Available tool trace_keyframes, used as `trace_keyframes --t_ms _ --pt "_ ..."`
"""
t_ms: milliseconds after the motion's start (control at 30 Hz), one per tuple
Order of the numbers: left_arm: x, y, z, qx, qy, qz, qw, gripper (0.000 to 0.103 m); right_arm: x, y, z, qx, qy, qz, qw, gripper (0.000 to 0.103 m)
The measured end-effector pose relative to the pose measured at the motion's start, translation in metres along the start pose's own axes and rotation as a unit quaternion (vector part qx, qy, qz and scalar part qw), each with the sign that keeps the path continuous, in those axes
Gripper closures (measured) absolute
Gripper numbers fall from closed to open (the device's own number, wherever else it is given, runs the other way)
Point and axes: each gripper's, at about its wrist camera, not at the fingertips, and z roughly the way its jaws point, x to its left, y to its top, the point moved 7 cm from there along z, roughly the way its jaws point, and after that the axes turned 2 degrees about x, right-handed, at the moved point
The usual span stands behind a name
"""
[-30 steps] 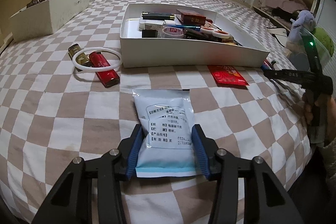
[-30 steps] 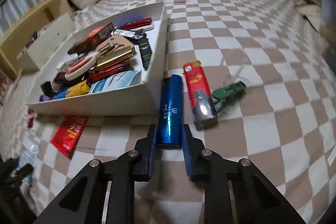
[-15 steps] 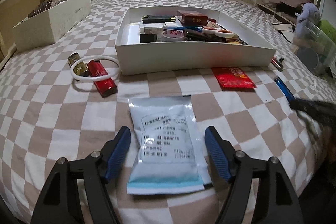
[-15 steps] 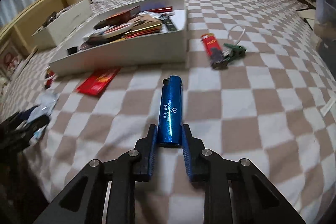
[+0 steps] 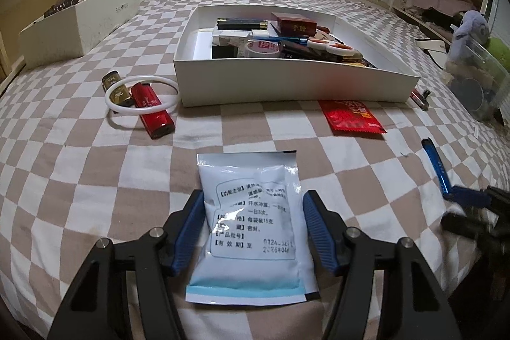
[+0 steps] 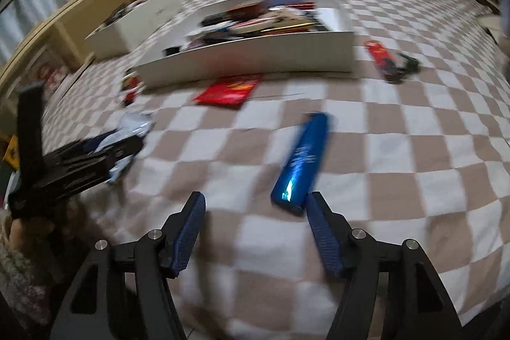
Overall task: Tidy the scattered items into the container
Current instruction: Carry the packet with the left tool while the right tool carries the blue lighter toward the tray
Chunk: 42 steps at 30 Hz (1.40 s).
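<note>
A white sachet [image 5: 251, 219] with printed text lies flat on the checked bed between the fingers of my left gripper [image 5: 255, 228]. Its jaws are closing and the pads stand at the sachet's edges without squeezing it. My right gripper [image 6: 255, 228] is opening. The blue lighter [image 6: 302, 161] lies loose on the bed, its near end beside the right finger [image 6: 322, 231]. The white box [image 5: 287, 82], full of small items, stands beyond. In the left wrist view the blue lighter [image 5: 435, 164] and right gripper [image 5: 459, 207] sit at the right edge. The right wrist view is blurred.
Near the box lie a red lighter [image 5: 153, 110], a white ring [image 5: 140, 94], a gold lighter [image 5: 116, 88] and a red packet [image 5: 350, 117]. Another red lighter [image 6: 381, 59] and a green clip [image 6: 408, 64] lie right of it. A cardboard box [image 5: 79, 21] stands far left.
My right gripper carried the blue lighter away from the box toward the near side of the bed, then let it go. My left jaws released the sachet, spread wide, then narrowed around it.
</note>
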Motion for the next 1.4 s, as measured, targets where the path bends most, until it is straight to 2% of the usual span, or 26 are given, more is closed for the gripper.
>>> trace_keyframes --t_ms 100,267,467,567,700,800,900,1000,1133,1233,1267,1333,1400 --pt "0.001 -0.001 0.0 -0.004 -0.004 -0.006 1.0 0.04 0.023 -0.003 0.004 0.006 0.034 -0.022 0.999 0.036" --pt "0.003 -0.001 -0.001 -0.004 -0.011 -0.013 0.9998 0.043 0.04 0.008 0.008 -0.001 0.052 -0.045 0.998 0.036" --pt "0.005 -0.002 -0.001 -0.005 -0.014 -0.021 0.9997 0.046 0.011 0.029 -0.018 -0.033 0.022 -0.064 0.997 0.036" --pt "0.006 -0.002 -0.002 -0.005 -0.015 -0.023 0.9996 0.048 -0.012 0.041 -0.024 -0.028 -0.001 -0.088 0.996 0.036" --pt "0.005 -0.003 -0.003 -0.005 -0.016 -0.024 0.9996 0.05 -0.036 0.057 -0.018 -0.006 -0.009 -0.127 0.992 0.036" --pt "0.003 -0.005 -0.005 -0.005 -0.017 -0.017 0.9997 0.051 -0.039 0.057 -0.005 0.022 -0.006 -0.178 0.984 0.026" --pt "0.002 -0.007 -0.006 -0.007 -0.018 -0.014 0.9997 0.051 -0.034 0.05 0.002 0.043 0.043 -0.208 0.976 0.021" --pt "0.001 -0.008 -0.006 -0.006 -0.017 -0.013 0.9997 0.051 -0.032 0.042 0.011 0.067 0.067 -0.225 0.97 0.009" --pt "0.001 -0.008 -0.006 -0.006 -0.017 -0.014 0.9997 0.051 -0.031 0.033 0.026 0.097 0.049 -0.262 0.959 0.009" --pt "0.001 -0.008 -0.006 -0.006 -0.016 -0.013 0.9998 0.051 -0.028 0.028 0.028 0.089 0.036 -0.286 0.953 0.009" --pt "0.001 -0.008 -0.006 -0.005 -0.016 -0.013 0.9998 0.051 -0.027 0.029 0.028 0.086 0.034 -0.287 0.953 0.01" --pt "0.001 -0.008 -0.006 -0.005 -0.015 -0.012 0.9998 0.051 -0.026 0.028 0.027 0.081 0.031 -0.281 0.956 0.019" --pt "0.001 -0.008 -0.006 -0.006 -0.014 -0.011 0.9998 0.051 -0.025 0.027 0.025 0.076 0.021 -0.271 0.959 0.02"
